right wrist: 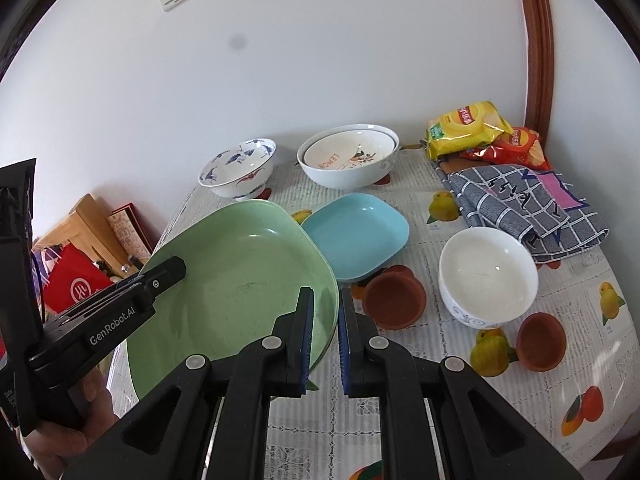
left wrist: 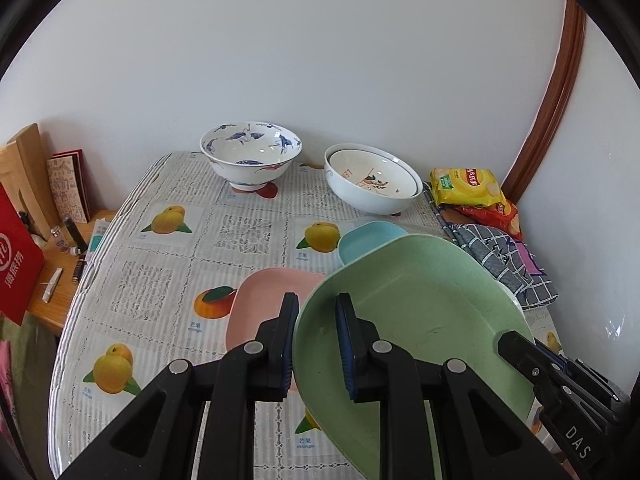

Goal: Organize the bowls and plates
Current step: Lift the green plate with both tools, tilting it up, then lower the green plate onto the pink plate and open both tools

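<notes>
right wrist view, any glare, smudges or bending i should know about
Right wrist view: window glare inside the white bowl, a dark smudge on the wall, the door frame bowed by the fisheye. Left wrist view: the same frame curves harder.

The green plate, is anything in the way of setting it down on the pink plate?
Nothing visible. The green plate, clamped by both claws, hangs over the pink plate, whose visible top is bare. The blue plate lies beside it, farther back.
</notes>
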Available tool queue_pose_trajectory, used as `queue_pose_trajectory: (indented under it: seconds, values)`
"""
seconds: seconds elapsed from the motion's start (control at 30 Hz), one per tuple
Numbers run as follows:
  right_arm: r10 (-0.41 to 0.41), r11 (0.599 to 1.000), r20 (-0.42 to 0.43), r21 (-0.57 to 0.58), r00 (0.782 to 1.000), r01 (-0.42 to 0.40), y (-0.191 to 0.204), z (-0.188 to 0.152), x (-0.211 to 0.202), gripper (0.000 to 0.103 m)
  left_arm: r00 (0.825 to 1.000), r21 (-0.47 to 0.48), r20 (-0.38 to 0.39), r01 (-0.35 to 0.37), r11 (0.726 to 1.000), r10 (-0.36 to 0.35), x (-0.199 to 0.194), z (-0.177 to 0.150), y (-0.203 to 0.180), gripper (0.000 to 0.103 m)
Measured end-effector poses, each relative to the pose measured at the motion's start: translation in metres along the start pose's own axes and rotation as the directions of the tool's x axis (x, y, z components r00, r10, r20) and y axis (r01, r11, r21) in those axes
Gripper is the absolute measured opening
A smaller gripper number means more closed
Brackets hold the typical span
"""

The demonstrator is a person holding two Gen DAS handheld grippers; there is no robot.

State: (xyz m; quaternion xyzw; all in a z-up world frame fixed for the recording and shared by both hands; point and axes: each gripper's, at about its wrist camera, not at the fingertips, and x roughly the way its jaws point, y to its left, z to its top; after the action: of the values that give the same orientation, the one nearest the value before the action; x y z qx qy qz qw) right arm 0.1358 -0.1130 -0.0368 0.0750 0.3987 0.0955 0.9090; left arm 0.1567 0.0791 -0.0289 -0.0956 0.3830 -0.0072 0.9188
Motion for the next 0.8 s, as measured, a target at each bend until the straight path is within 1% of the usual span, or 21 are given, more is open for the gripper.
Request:
queue_pose_trajectory:
  seconds: [0.1, 0.3, 0.57, 0.8]
  values:
    - [0.011, 1.000, -0.016, -0.010, 1.000, -0.011, 0.009, -0.005, 0.008, 0.012, 1.000, -0.011, -0.016, -0.021, 1.000, 0.021, 0.005, -0.005, 0.011, 0.019]
    - [0.017, 0.999, -0.054, -0.027, 0.998, -0.019, 0.020, -0.015, 0.025, 0.012, 0.998, -0.038, -0.047, -0.037, 0.999, 0.035, 0.016, -0.015, 0.028, 0.018]
    - [0.011, 0.998, -0.118, -0.053, 0.993, -0.018, 0.022, -0.026, 0.050, 0.012, 0.993, -0.056, -0.110, -0.053, 0.997, 0.046, 0.041, -0.032, 0.038, 0.019]
    - [0.025, 0.996, -0.167, -0.085, 0.986, -0.040, 0.025, -0.025, 0.077, 0.012, 0.985, -0.073, -0.151, -0.091, 0.993, 0.079, 0.059, -0.038, 0.050, 0.019]
